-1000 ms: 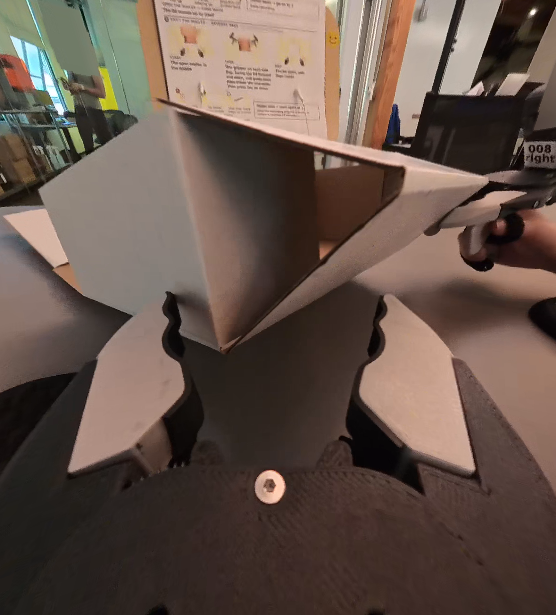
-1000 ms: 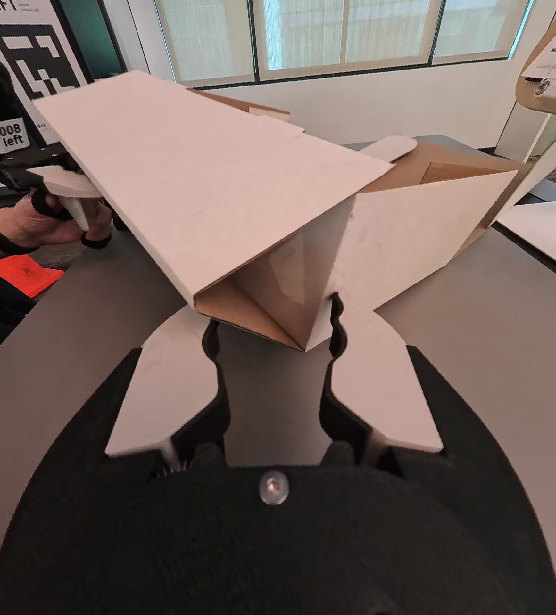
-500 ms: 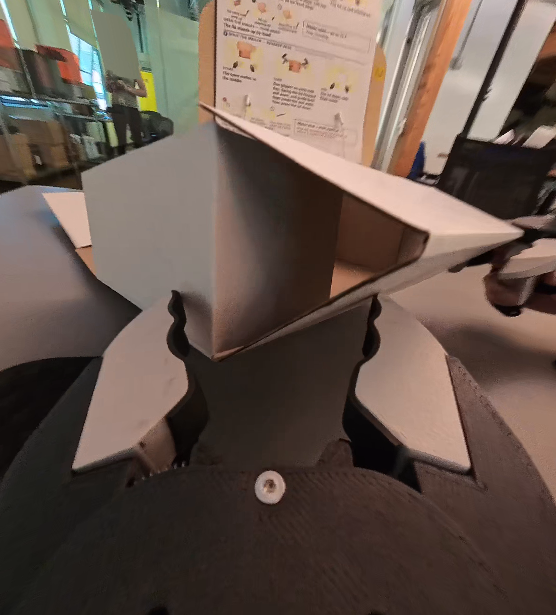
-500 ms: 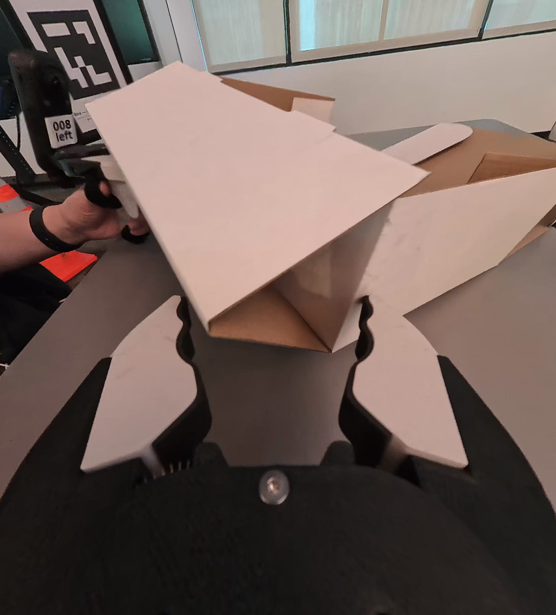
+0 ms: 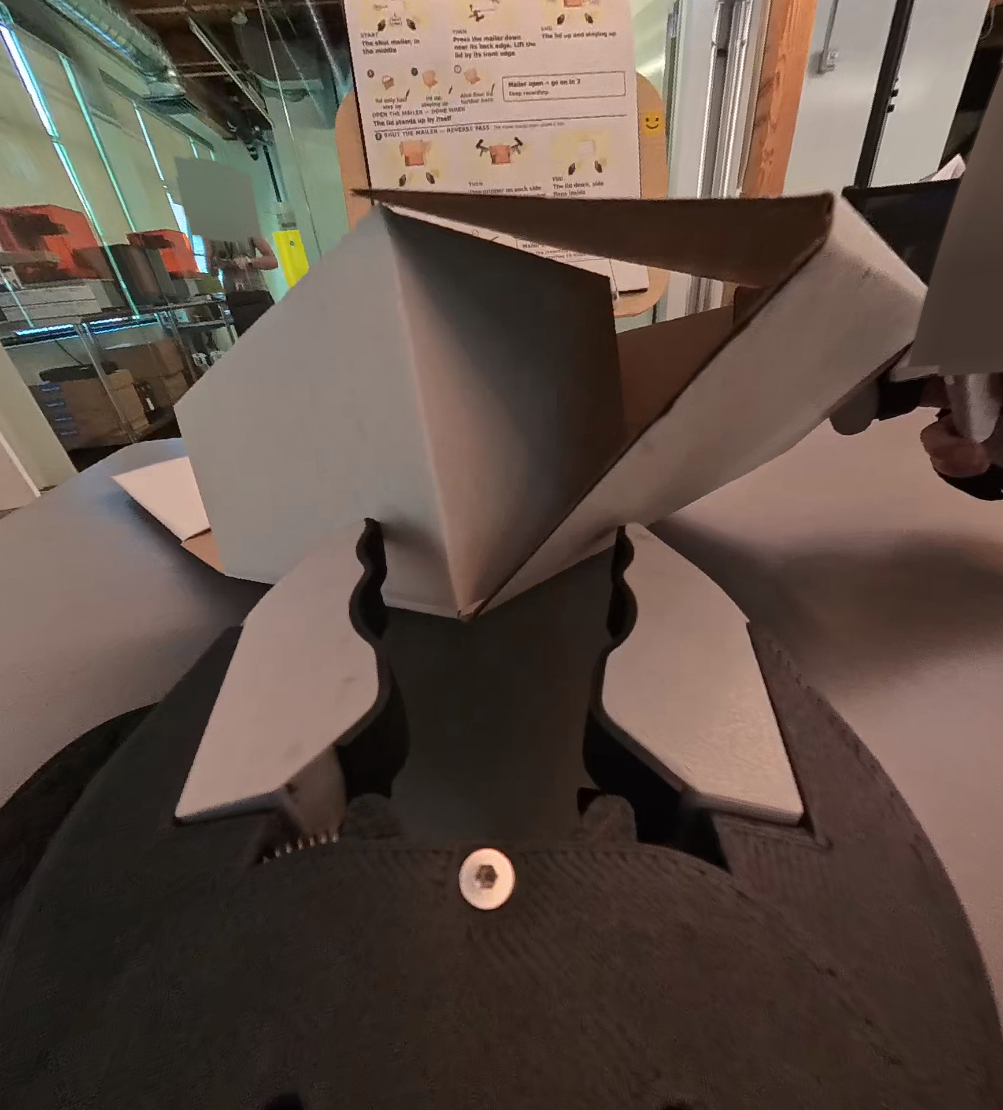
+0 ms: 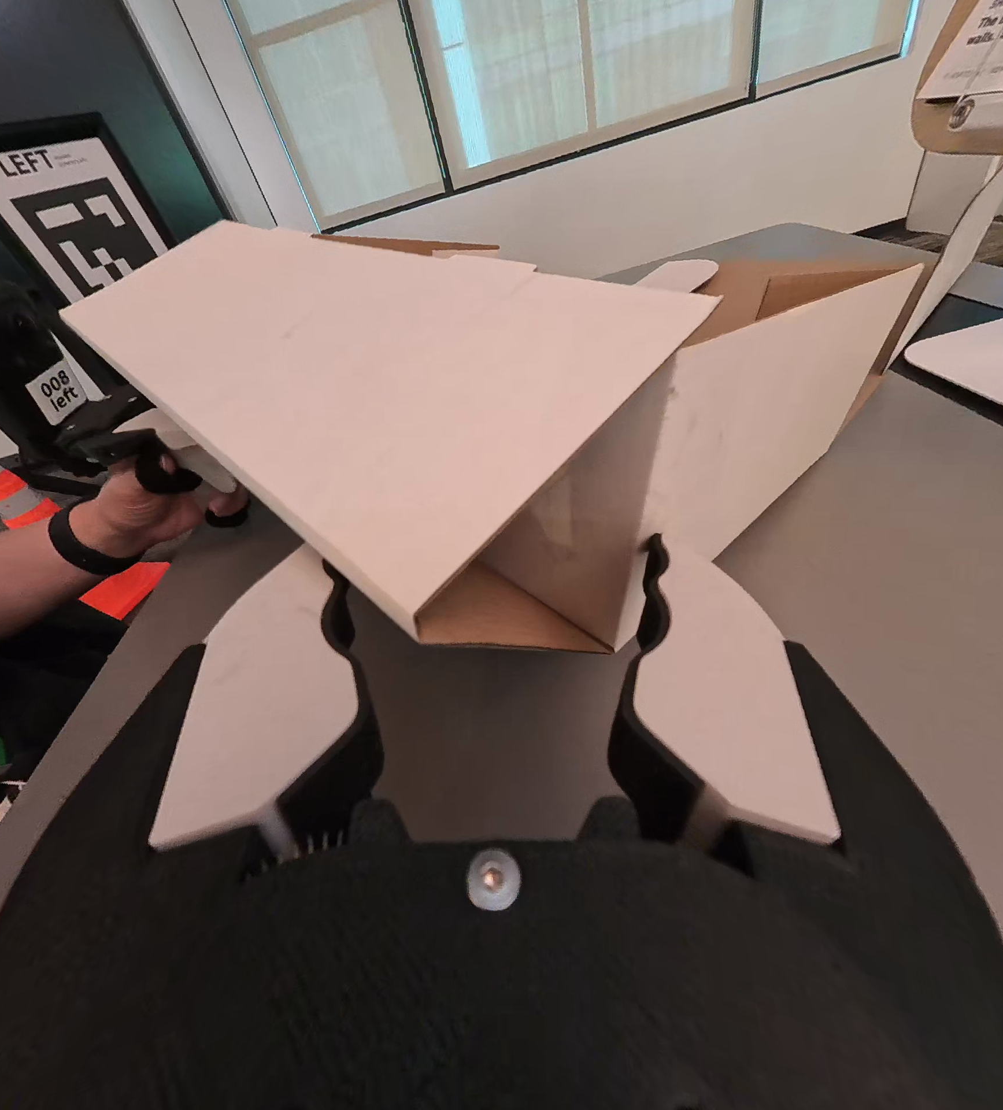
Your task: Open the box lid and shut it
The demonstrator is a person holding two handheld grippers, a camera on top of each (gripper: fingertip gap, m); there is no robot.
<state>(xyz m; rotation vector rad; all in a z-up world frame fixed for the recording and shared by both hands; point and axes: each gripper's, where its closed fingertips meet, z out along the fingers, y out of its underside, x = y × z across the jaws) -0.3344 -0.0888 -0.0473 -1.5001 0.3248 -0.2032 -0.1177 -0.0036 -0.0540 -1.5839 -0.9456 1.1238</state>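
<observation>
A grey table [image 5: 847, 600] fills the foreground. An instruction poster [image 5: 499, 96] stands at 12 o'clock in the left wrist view, metal shelving with cardboard cartons [image 5: 96, 384] at 9 o'clock. In the right wrist view, windows [image 6: 517, 78] at 12, a black-and-white marker sign [image 6: 72, 210] at 10.

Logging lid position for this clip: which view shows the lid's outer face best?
The right wrist view: the lid's white outer face fills it, sloping from the box toward the left gripper. The left wrist view shows only the lid's brown underside and front flap, nearly edge-on.
</observation>
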